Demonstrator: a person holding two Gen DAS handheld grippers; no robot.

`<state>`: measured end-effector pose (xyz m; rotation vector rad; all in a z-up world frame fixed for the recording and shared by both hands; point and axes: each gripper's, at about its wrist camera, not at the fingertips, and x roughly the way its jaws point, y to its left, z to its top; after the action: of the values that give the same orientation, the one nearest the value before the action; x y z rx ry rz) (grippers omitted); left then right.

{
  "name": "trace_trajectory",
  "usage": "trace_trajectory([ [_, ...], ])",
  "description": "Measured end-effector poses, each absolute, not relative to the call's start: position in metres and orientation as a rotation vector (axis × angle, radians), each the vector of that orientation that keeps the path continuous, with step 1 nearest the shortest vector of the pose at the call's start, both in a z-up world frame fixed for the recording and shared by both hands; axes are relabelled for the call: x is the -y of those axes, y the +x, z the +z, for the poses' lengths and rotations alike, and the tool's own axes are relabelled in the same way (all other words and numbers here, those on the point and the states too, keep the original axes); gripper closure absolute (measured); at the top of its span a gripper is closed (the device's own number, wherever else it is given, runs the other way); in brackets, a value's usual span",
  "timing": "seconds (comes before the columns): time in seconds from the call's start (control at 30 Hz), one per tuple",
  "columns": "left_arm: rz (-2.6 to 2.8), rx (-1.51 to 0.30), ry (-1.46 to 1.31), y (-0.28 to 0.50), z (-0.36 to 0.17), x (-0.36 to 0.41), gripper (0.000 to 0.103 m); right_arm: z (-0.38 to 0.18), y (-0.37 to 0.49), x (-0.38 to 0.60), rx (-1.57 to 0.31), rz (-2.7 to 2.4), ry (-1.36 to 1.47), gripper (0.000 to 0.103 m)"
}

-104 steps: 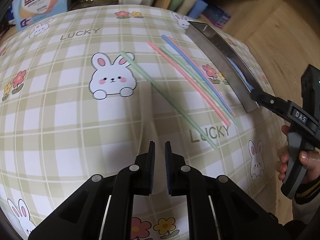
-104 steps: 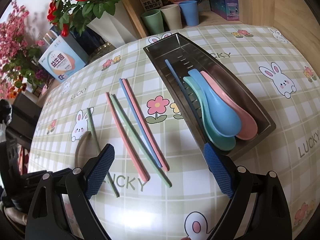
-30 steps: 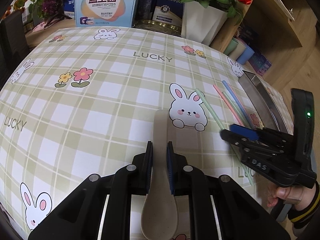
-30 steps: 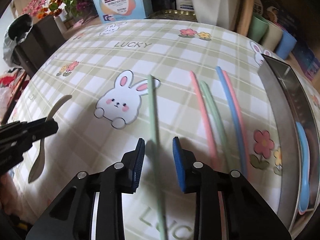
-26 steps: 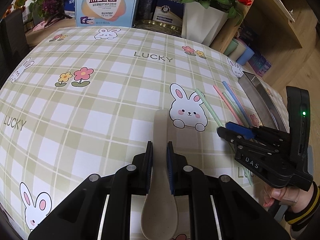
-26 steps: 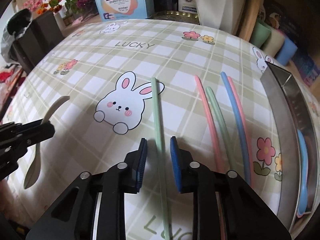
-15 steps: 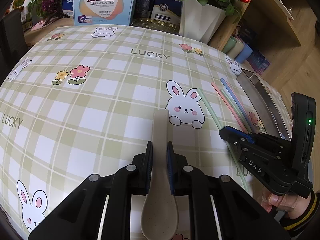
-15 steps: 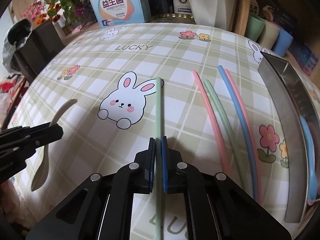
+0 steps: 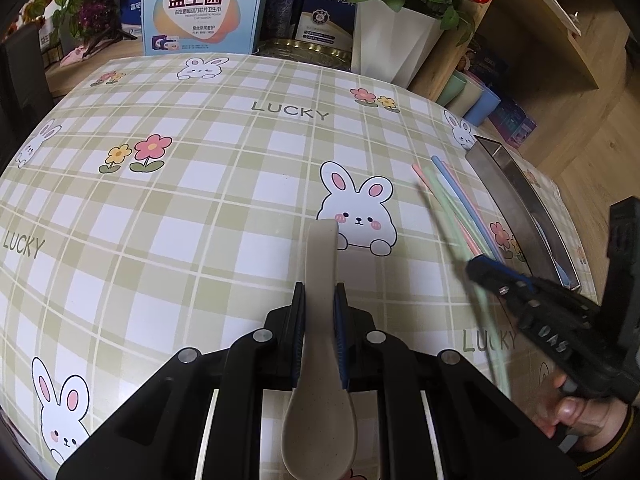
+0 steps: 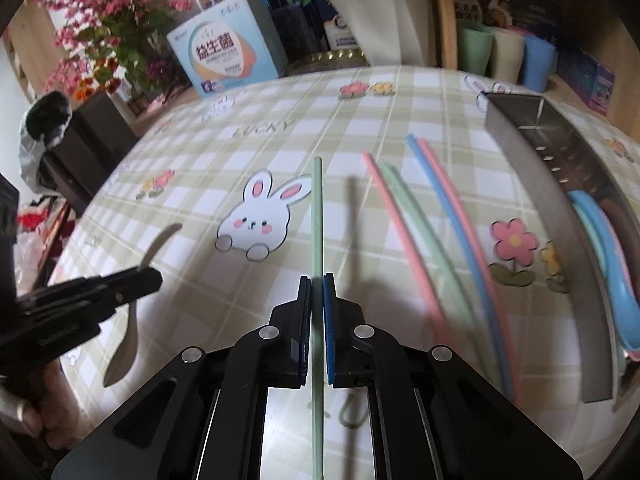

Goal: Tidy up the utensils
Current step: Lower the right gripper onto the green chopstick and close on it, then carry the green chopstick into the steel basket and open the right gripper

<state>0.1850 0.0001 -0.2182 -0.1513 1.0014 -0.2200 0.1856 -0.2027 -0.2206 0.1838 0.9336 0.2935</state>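
Note:
My left gripper [image 9: 319, 292] is shut on the handle of a beige spoon [image 9: 320, 404], whose bowl hangs back toward the camera above the checked tablecloth. My right gripper [image 10: 317, 284] is shut on a pale green chopstick [image 10: 317, 216], lifted off the cloth and pointing away toward the bunny print. The same chopstick [image 9: 452, 224] shows blurred in the left wrist view, held by the right gripper [image 9: 478, 266]. Pink, green and blue chopsticks [image 10: 436, 240] lie side by side on the cloth. A steel tray [image 10: 560, 216] at the right holds blue and pink spoons [image 10: 600, 264].
A blue-and-white box [image 10: 224, 56], a white flower pot [image 9: 392, 36] and a gold tin stand at the table's far edge. Pastel cups [image 10: 504, 56] sit on a wooden shelf behind the tray. A person's hand [image 9: 580, 416] holds the right gripper.
The right gripper's jaws closed on the green chopstick and raised it off the cloth, rolling a little. The left gripper kept still with the beige spoon.

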Motion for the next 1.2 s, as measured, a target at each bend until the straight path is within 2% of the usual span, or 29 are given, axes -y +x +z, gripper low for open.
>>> trace_trajectory([
  [0.5, -0.194, -0.991, -0.165, 0.193, -0.203, 0.006, 0.090, -0.172, 0.206, 0.331, -0.848, 0.203, 0.188, 0.097],
  [0.73, -0.185, -0.994, -0.142, 0.194, -0.199, 0.015, 0.090, -0.192, 0.227, 0.383, -0.891, 0.163, 0.276, 0.097],
  [1.2, -0.166, -1.011, -0.121, 0.196, -0.202, 0.024, 0.090, -0.219, 0.241, 0.382, -0.956, 0.188, 0.305, 0.097],
])
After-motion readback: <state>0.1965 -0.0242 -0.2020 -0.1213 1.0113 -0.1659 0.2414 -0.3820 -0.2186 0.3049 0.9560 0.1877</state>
